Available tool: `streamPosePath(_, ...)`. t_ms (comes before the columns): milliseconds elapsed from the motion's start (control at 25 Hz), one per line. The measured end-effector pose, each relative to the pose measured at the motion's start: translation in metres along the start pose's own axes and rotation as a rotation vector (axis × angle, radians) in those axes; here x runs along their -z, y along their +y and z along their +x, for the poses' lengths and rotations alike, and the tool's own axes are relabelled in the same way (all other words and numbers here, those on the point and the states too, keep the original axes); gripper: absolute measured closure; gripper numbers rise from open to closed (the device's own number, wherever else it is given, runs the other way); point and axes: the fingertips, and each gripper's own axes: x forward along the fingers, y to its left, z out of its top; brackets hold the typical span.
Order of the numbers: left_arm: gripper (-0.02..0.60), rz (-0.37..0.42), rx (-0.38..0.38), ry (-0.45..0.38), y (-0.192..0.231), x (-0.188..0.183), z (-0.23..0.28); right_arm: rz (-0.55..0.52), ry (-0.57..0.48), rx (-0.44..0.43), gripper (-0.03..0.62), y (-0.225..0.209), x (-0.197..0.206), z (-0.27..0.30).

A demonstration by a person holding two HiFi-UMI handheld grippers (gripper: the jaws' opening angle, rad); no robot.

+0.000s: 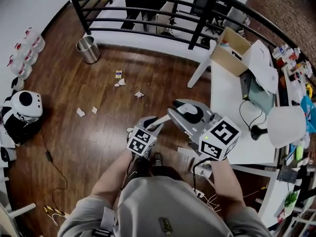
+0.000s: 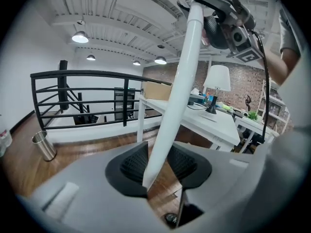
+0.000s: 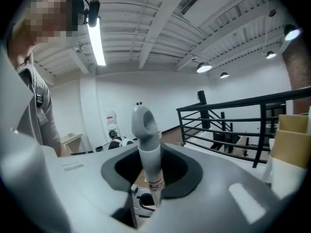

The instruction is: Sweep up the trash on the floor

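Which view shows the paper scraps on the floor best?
The head view: the paper scraps lie scattered across the wooden floor, seen whole from above. The left gripper view shows some floor but no scraps; the right gripper view shows none.

The dark wooden plank floor [image 1: 69, 88] lies open ahead, dotted only with small white paper scraps [image 1: 121, 82]. A black metal railing [image 1: 202, 26] with a round steel bin [image 1: 89, 50] beside it bounds the far side, a white desk [image 1: 227, 102] the right, a black-and-white plush panda [image 1: 25, 105] the left.

No legible txt, labels, nos. in any view.
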Motion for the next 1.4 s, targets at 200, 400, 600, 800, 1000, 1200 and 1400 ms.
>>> streamPosePath(200,0.456,-0.014,-0.137,0.021,0.043,0.02,-0.056,-0.118,0.041,-0.249,0.509,0.056,-0.004,0.042)
streamPosePath(400,0.456,-0.043,-0.268,0.048,0.084,0.048,-0.116,-0.183,0.093,-0.406,0.508,0.103,0.001,0.084)
streamPosePath(600,0.451,-0.09,-0.365,0.071,0.137,0.083,-0.168,-0.19,0.144,-0.485,0.508,0.136,0.012,0.143)
streamPosePath(800,0.451,-0.131,-0.389,0.097,0.202,0.129,-0.224,-0.212,0.211,-0.55,0.508,0.181,0.023,0.231)
streamPosePath(1000,0.453,-0.146,-0.376,0.124,0.268,0.169,-0.276,-0.232,0.26,-0.59,0.508,0.224,0.03,0.317)
streamPosePath(1200,0.453,-0.163,-0.373,0.143,0.322,0.195,-0.311,-0.219,0.275,-0.592,0.508,0.247,0.033,0.384)
streamPosePath(1400,0.449,-0.184,-0.377,0.166,0.369,0.207,-0.323,-0.191,0.282,-0.586,0.508,0.242,0.031,0.434)
